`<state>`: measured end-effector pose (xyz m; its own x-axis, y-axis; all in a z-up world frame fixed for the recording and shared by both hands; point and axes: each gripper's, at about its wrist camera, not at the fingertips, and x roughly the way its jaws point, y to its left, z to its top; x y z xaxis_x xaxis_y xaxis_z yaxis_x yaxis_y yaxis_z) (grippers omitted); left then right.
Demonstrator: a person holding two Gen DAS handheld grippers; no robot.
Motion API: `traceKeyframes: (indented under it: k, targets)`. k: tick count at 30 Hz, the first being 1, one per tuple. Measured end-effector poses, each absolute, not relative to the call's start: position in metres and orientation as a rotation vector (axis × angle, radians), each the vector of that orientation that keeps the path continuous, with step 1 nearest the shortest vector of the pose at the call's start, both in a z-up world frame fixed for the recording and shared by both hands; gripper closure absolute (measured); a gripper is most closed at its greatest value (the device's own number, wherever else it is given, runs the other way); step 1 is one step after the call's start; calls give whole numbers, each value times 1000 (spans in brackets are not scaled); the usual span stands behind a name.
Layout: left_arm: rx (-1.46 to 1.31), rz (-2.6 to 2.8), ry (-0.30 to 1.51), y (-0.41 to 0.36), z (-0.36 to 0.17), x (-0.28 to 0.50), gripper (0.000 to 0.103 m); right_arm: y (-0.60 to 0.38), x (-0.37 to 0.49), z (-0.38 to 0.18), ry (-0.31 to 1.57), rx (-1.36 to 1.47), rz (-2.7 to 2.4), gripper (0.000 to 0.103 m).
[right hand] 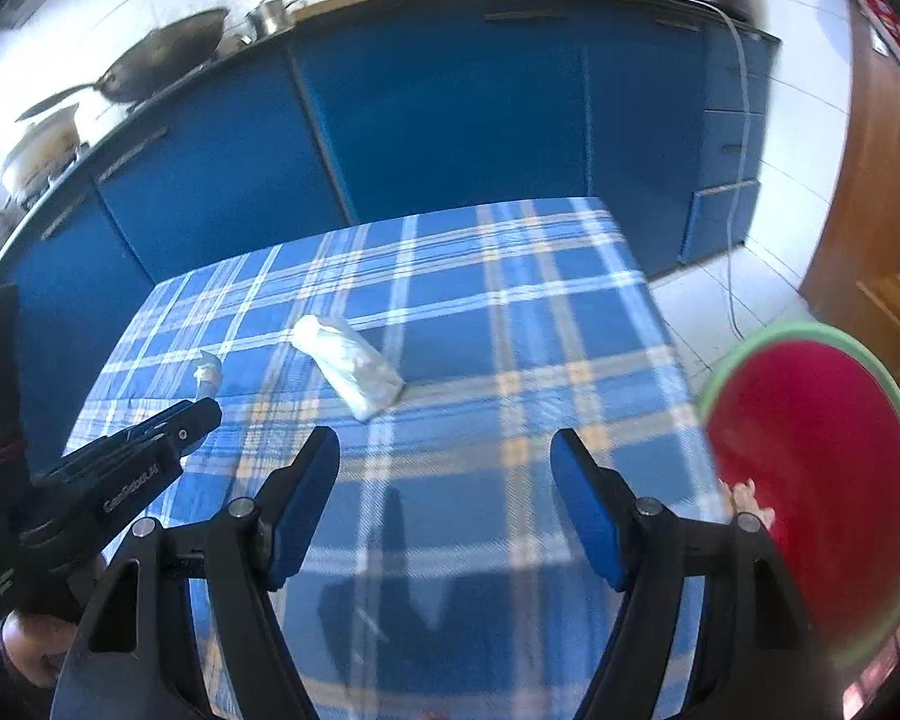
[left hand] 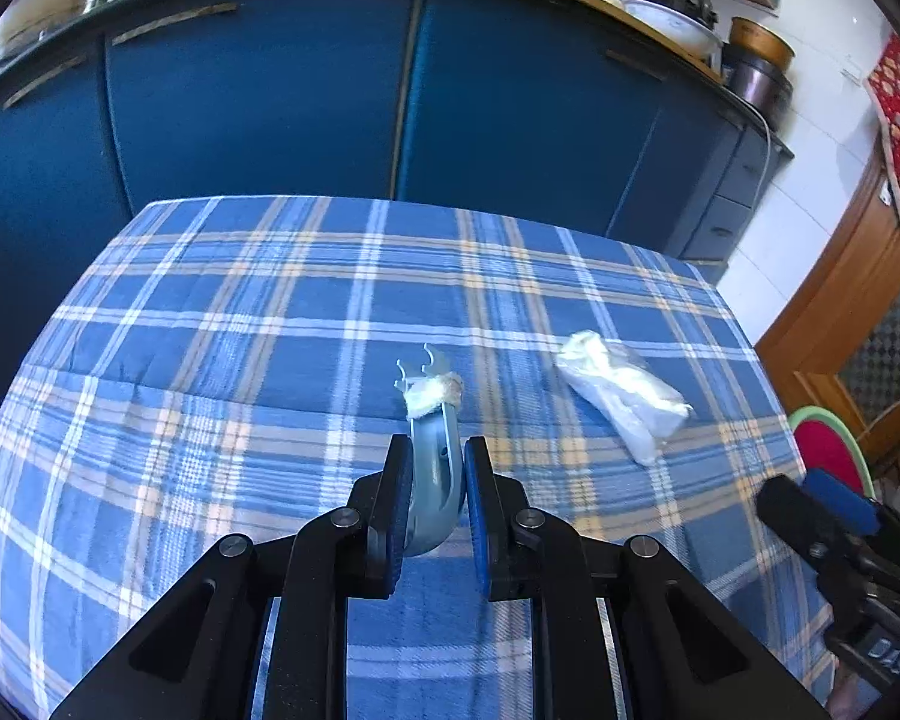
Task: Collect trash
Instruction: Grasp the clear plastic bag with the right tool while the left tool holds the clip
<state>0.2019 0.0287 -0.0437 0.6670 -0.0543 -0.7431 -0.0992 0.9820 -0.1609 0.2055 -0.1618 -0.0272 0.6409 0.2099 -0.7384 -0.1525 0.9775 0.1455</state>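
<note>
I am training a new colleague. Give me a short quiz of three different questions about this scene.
1. True or false: the left gripper is shut on the blue plastic piece.
2. Which gripper has open, empty jaws? A) left B) right
3. Fill in: the white crumpled bag lies on the ____ tablecloth.

Key: 1 true; 2 B; 3 checked.

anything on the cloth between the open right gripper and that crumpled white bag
Nothing. In the right wrist view, only bare checked tablecloth lies between the right gripper and the white bag.
</note>
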Motion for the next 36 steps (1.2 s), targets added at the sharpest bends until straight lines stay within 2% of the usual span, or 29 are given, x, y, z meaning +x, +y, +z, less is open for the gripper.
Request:
traceKeyframes:
  k: [7, 10, 20, 22, 23, 36]
  targets:
    - [-213, 40, 836, 37, -45, 203, 85, -138, 233, -39, 880, 46, 258, 29]
    - [-223, 45, 837, 40, -45, 203, 85, -129, 244, -44, 896, 38, 285, 38]
    - [-224, 40, 833, 39, -44, 202, 85, -115, 250, -58, 934, -27, 288, 78]
    - [-222, 38, 831, 39, -43, 201, 85, -116, 249, -58, 939, -21, 290, 99]
    - [-222, 36, 830, 39, -43, 201, 85, -119, 247, -58, 939, -18, 285, 101]
    - [-201, 5, 796, 26, -27, 188, 85, -143, 204, -24, 816, 10, 311, 101]
